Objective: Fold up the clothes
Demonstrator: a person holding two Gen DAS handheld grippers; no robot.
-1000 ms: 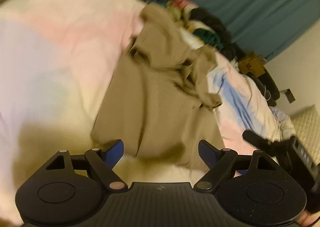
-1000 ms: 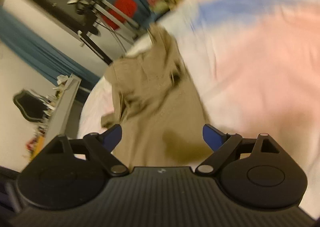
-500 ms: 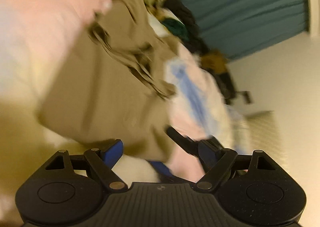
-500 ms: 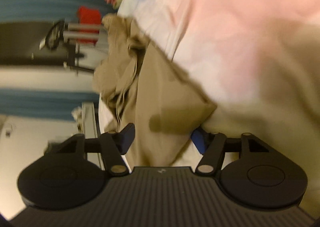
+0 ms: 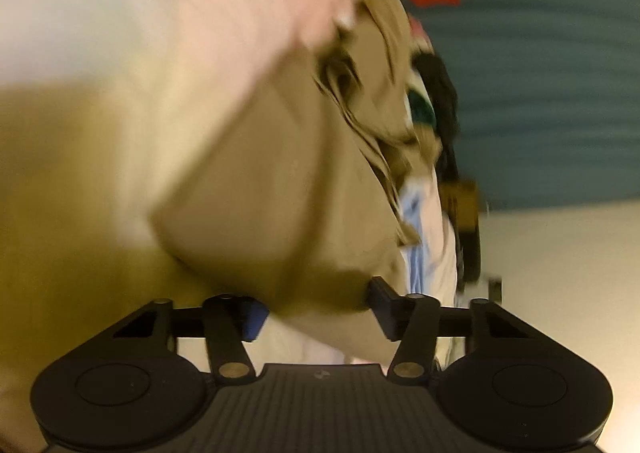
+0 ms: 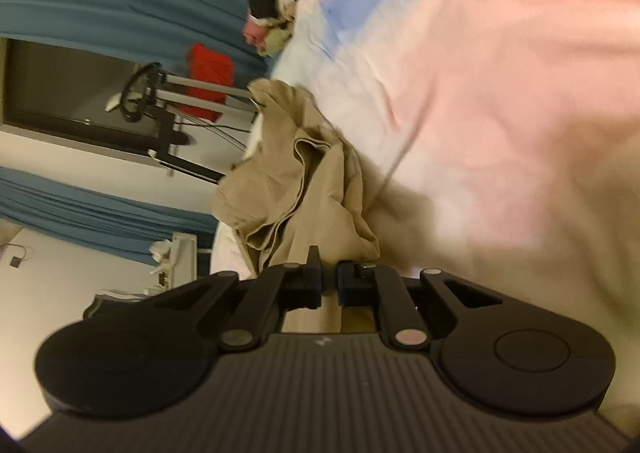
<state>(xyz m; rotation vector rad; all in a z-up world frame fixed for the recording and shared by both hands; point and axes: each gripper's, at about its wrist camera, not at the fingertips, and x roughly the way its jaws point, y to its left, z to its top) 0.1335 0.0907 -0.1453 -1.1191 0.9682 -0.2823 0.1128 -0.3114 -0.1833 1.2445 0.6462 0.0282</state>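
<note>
A tan garment [image 5: 280, 189] lies crumpled on a bed with a pink, white and blue cover [image 5: 160, 33]. My left gripper [image 5: 316, 307] is open, with the garment's near hem hanging between its two fingers. In the right wrist view the same tan garment [image 6: 304, 189] is bunched up, and my right gripper [image 6: 329, 283] is shut on a fold of its cloth. The view is blurred.
A pile of dark, green and pink clothes [image 5: 436, 101] lies at the far end of the bed [image 6: 500, 101]. Blue curtains [image 5: 540, 93] hang behind. A black stand with a red item [image 6: 210, 77] and a white shelf [image 6: 176, 257] stand beside the bed.
My right gripper has closed on the garment's edge. My left gripper has moved in until the hem sits between its open fingers. Both views have tilted.
</note>
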